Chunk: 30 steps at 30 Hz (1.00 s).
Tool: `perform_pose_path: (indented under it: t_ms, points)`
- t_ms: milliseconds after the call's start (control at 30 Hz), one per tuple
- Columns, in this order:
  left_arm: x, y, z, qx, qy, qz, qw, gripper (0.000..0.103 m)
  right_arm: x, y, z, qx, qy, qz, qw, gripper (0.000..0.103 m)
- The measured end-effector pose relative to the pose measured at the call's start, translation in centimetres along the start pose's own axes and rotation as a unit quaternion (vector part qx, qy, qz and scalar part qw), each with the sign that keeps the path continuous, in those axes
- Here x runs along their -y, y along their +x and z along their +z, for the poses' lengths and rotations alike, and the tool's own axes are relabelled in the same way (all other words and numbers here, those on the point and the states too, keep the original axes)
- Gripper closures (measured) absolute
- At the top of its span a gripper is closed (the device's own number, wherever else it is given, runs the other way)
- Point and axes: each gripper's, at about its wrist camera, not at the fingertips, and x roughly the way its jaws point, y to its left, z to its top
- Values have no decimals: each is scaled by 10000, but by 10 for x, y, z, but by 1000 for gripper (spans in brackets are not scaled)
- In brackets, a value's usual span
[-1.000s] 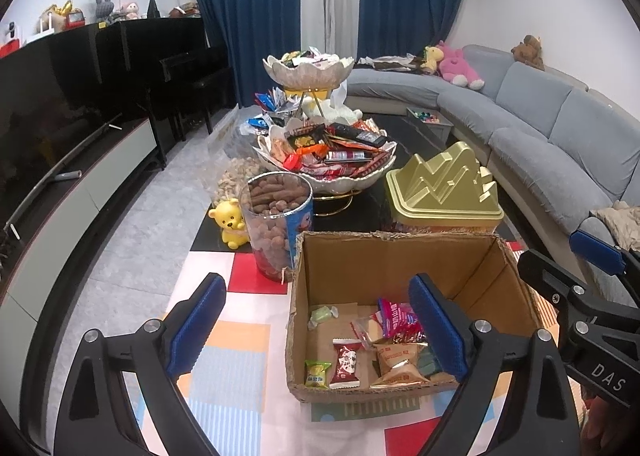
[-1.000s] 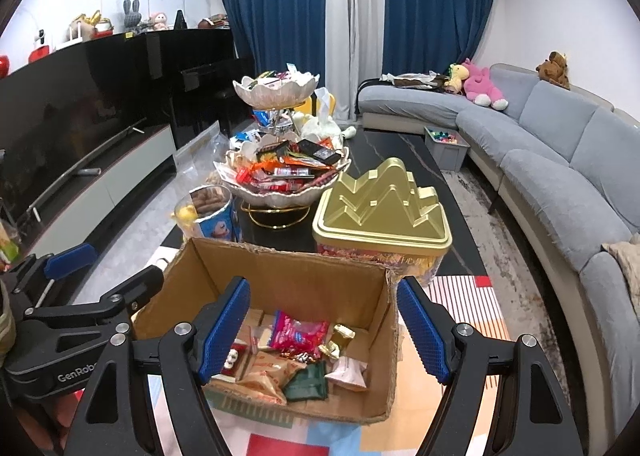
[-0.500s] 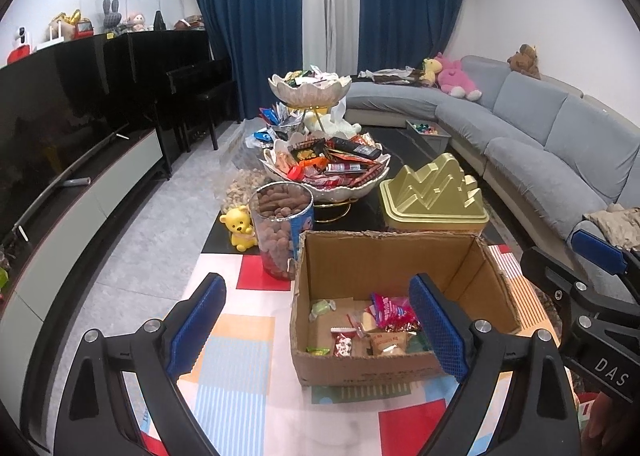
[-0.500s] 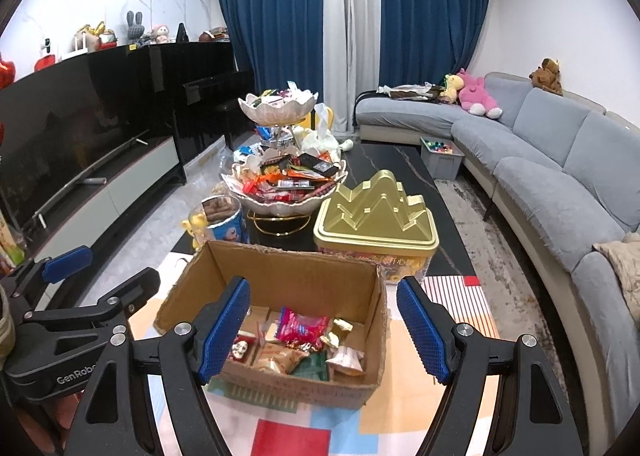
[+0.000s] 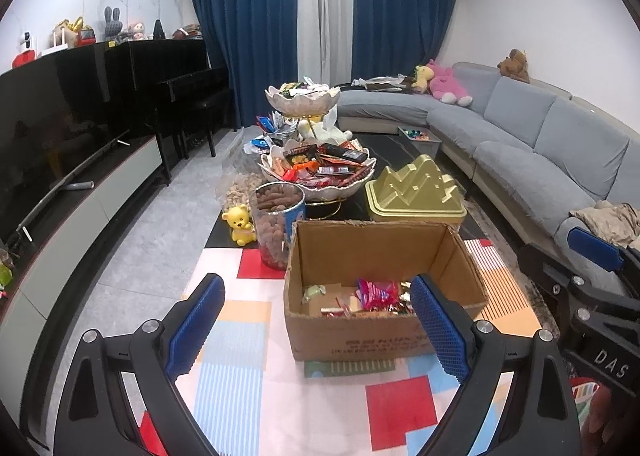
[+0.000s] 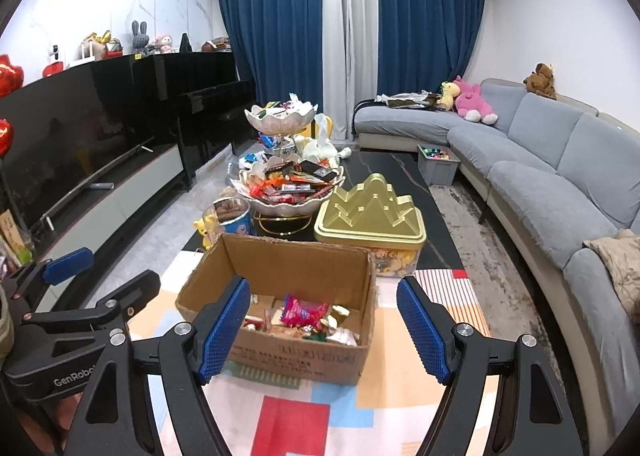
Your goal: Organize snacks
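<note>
Your left hand-held gripper (image 5: 316, 322) and right hand-held gripper (image 6: 322, 330) are both wide and hold nothing. The snacks (image 6: 302, 314) sit low in the cardboard box (image 5: 360, 340), likely so its walls keep them together. The box stands on a colourful mat (image 5: 248, 336) on the worktop, near the grey sofa (image 6: 560, 175).

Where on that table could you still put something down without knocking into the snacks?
The colourful cloth left of the cardboard box is bare, and so is the strip in front of the box. Behind the box it is crowded: the nut jar, the yellow bear, the two-tier snack stand and the gold tin stand close together.
</note>
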Motion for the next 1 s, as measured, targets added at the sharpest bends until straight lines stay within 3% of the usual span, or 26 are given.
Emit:
perform_pose_path:
  t_ms: [500, 1000]
  points:
    - [11, -45, -41, -204, -49, -141, 9997, 7, 7, -45, -44, -163, 11, -63, 9998, 27]
    - [21, -96, -91, -254, -98, 31, 9996, 7, 12, -98, -87, -252, 134, -102, 9995, 27]
